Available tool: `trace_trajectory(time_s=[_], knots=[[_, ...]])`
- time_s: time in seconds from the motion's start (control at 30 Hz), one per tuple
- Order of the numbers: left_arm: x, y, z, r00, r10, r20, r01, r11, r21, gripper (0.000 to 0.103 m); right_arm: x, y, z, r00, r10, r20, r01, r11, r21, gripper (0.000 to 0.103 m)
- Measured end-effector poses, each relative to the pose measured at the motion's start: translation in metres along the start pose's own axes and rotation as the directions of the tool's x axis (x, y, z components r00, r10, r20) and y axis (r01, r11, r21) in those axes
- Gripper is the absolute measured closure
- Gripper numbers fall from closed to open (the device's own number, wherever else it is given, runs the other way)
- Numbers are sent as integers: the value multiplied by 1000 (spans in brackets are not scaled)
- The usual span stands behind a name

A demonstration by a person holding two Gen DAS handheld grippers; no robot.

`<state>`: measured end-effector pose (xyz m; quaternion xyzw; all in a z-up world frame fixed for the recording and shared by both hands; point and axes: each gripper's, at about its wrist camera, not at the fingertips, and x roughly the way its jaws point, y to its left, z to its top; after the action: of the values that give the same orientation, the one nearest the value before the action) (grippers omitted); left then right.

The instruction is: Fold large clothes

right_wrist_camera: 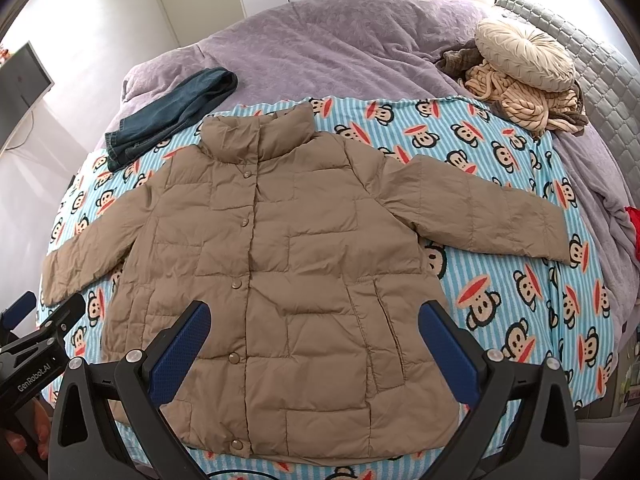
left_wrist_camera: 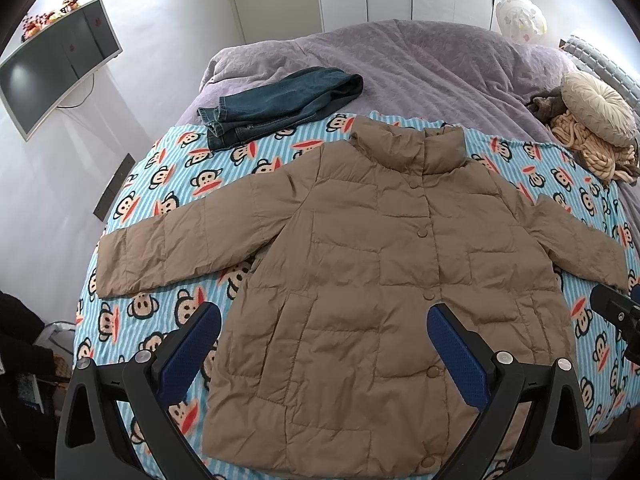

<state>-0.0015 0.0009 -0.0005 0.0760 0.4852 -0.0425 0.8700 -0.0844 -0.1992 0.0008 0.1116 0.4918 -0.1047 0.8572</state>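
Blue-padded fingers of the left gripper (left_wrist_camera: 324,322) frame the near hem of a tan puffer jacket (left_wrist_camera: 372,280), jaws spread wide with nothing between them. From the other wrist the right gripper (right_wrist_camera: 314,320) stands the same way, wide and empty, above the lower right front of the jacket (right_wrist_camera: 280,264).

That jacket lies face up and buttoned on a blue striped monkey-print blanket (left_wrist_camera: 168,184) spread over a bed. Its collar points to the far side, its hem sits at the near edge, and both sleeves stretch out flat, one to the left (left_wrist_camera: 168,256) and one to the right (right_wrist_camera: 488,208). A pair of dark jeans (left_wrist_camera: 276,100) lies in a loose bundle at the far left, partly on the blanket and partly on the purple bedspread (left_wrist_camera: 420,56). A round cream cushion (right_wrist_camera: 524,60) rests on a knitted throw at the far right, well apart from the jacket.

Nothing looks folded yet, so I judge the work to be at its very start: the garment is laid out and smoothed, and neither tool touches it. The next move probably calls for each gripper to reach out to a sleeve cuff or a side edge, close on the puffy fabric, and carry it inward across the chest. The slick, padded shell may spring back, so a firm pinch near the seam would help.
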Motion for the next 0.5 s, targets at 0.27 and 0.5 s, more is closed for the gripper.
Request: trace_trajectory(time_s=[0.27, 0.5], knots=[[0, 0, 0, 1000, 2, 2, -2, 1000, 2, 0, 1, 1, 0, 1000, 0, -1, 0, 1000, 0, 0], [6, 8, -7, 1000, 4, -1, -4, 1000, 5, 0, 2, 2, 0, 1000, 1, -2, -1, 1000, 3, 0]])
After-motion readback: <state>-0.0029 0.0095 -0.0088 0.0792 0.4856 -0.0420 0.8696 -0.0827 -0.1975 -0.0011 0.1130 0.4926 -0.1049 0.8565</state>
